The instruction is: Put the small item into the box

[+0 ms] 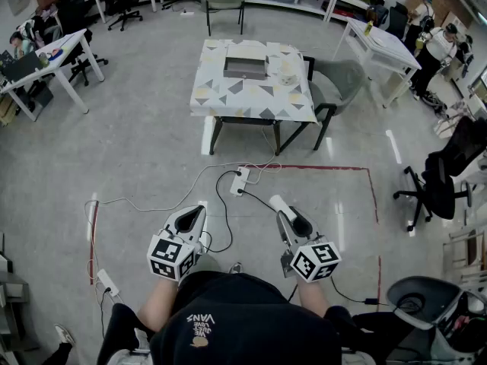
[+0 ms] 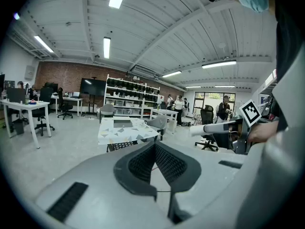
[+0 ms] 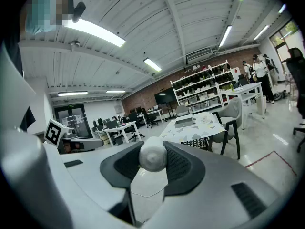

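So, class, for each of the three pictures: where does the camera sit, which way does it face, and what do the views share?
Head view: on the person's head, facing steeply down at floor and table; left tool, right tool, forearms and shirt show.
Left gripper view: on the left tool, looking along its shut, empty jaws toward the table; right tool shows at right.
Right gripper view: on the right tool, looking along jaws gripping a white ball toward the table.
Shared: all three show the table and box.
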A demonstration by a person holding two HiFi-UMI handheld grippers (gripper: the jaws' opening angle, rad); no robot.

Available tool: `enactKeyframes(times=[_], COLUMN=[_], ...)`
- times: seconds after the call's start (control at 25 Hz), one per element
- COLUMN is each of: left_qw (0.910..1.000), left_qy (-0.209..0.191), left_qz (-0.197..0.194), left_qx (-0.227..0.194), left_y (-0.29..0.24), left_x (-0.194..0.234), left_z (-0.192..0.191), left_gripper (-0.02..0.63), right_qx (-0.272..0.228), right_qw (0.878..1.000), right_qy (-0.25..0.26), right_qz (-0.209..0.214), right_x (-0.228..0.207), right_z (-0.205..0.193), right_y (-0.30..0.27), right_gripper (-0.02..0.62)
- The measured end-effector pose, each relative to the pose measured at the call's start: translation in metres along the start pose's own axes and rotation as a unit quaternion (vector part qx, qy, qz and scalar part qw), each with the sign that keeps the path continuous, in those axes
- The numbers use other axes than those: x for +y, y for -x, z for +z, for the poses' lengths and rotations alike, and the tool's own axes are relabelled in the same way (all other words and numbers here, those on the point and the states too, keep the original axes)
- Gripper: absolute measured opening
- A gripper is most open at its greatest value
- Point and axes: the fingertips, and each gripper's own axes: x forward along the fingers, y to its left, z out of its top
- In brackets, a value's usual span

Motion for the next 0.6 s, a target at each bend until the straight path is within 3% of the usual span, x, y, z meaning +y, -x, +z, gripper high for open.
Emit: enactKeyframes(times=[0.36,0.6], left_qw=[1.0,0.9999], left_qy=[0.004,0.004], left_qz=[-0.001,-0.01], left_qx=[0.004,0.004], left_y=[-0.012,-0.031], left_x=[-0.003,0.019], left_z=[0.001,0.007], left_gripper=[0.006,0.006], right_qx=[0.005,-0.002], right_qw=[1.0,1.0], right_qy=[-0.004,-0.007], right_qz=[0.004,-0.001], right_x=[-0.008,-0.013], right_z=[0.0,0.009], right_y=[-0.007,-0.035], right_gripper=[0.126,0.126])
